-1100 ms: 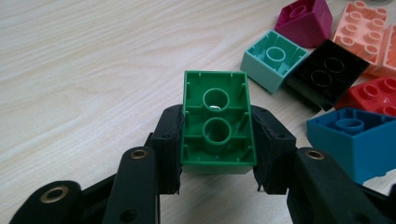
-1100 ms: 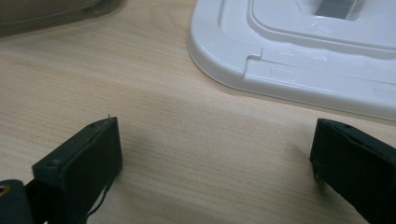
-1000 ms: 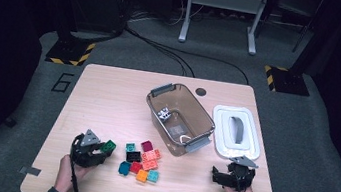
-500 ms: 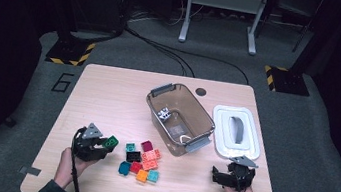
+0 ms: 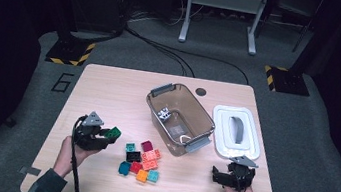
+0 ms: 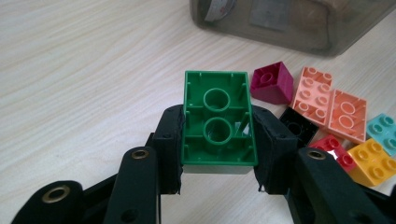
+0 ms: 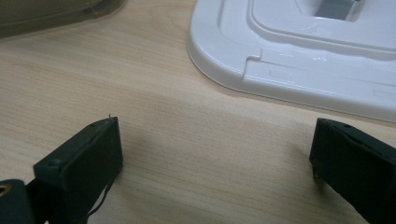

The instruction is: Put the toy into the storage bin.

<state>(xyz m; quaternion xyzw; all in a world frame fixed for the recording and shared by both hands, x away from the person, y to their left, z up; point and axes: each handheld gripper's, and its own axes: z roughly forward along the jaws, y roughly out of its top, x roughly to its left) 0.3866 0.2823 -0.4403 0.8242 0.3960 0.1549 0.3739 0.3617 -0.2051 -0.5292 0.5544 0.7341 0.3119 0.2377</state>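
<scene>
Progress looks early, judging by the likely aim of loading bricks into the bin. The left gripper [image 5: 108, 136] clamps 1 green brick [image 6: 217, 118] by its long sides, hollow underside toward the camera, raised just left of the brick pile [image 5: 142, 160]. About 9 bricks lie loose on the table [image 5: 109, 87], close in front of the clear bin [image 5: 179, 119]. The bin holds 1 small pale item, too small to identify, and no coloured bricks. The white lid [image 5: 235, 132] rests beside the bin, off. The right gripper [image 7: 212, 163] rests near the lid, jaws spread wide and empty.

Left tool [image 5: 102, 136] grips green brick [image 5: 114, 132] beside brick pile [image 5: 142, 159]
</scene>
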